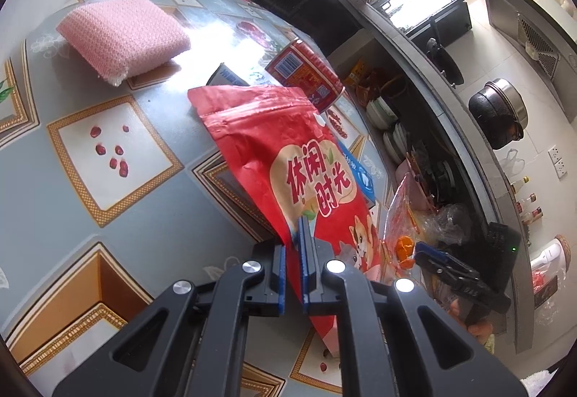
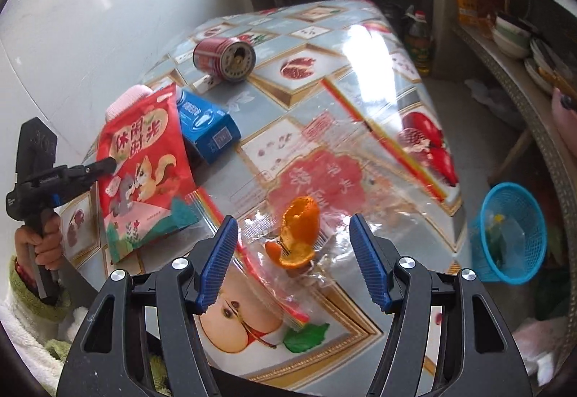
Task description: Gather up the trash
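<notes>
Two grippers tilt down: left fingers [image 1: 294,245] clamp red pouch [image 1: 288,159], right fingers [image 2: 368,263] apart.

Glossy foil pouch [image 1: 285,144], knitted sponge [image 1: 122,36]

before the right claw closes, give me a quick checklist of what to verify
1. Left claw shut on the red squirrel-print snack pouch: ok.
2. Right claw open: ok.
3. Orange peel between the right claw's pads: ok, untouched.
4. Peel rests on the clear printed plastic wrapper, which may get pinched too: cannot tell.
5. Blue mesh basket on the floor beside the table, open top: ok.
6. Red tin can and blue carton remain on the table: not ok.
</notes>
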Available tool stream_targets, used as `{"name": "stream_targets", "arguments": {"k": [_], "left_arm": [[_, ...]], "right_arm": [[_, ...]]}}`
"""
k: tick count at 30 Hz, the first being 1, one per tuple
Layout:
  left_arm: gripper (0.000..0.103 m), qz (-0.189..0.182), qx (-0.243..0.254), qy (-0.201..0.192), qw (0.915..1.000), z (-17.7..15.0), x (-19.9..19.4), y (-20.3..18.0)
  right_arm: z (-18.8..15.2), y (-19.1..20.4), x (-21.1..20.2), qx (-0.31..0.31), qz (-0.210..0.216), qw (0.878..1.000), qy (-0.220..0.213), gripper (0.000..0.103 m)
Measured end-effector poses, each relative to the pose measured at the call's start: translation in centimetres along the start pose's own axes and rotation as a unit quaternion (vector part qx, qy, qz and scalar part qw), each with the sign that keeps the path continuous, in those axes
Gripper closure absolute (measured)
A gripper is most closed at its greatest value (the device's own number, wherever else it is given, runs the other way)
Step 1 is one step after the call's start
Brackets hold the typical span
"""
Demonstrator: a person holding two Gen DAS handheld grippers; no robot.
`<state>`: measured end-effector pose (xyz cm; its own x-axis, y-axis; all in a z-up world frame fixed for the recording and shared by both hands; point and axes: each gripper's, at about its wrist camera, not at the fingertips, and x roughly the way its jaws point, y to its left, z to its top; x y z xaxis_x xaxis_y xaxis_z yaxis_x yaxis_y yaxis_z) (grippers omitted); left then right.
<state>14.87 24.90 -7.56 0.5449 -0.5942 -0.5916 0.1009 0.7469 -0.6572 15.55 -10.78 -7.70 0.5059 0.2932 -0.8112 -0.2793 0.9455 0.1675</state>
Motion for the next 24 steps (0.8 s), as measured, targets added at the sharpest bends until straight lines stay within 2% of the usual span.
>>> {"name": "stream_targets", "arguments": {"k": [8, 14, 17, 24], "left_arm": [[0.098, -0.008, 0.004, -0.005, 0.9999, 0.1, -0.5, 0.0], [0.098, -0.009, 0.003, -0.007, 0.9999, 0.3, -0.7, 0.4], [0.098, -0.01, 0.002, -0.008, 0.9999, 0.4, -0.7, 0.3], [0.098, -0.014, 0.004, -0.013, 0.9998, 0.5, -0.9, 0.2]], "right_arm": [[-0.4, 0.5, 1.4, -0.013, -0.035, 0.999, 0.007, 0.055], [-0.9, 1.1, 1.2, -0.023, -0.051, 0.998, 0.005, 0.07], [-1.0, 1.3, 1.0, -0.023, -0.046, 0.999, 0.006, 0.083], [-1.2, 1.6, 0.5, -0.018, -0.042, 0.999, 0.002, 0.087]]}}
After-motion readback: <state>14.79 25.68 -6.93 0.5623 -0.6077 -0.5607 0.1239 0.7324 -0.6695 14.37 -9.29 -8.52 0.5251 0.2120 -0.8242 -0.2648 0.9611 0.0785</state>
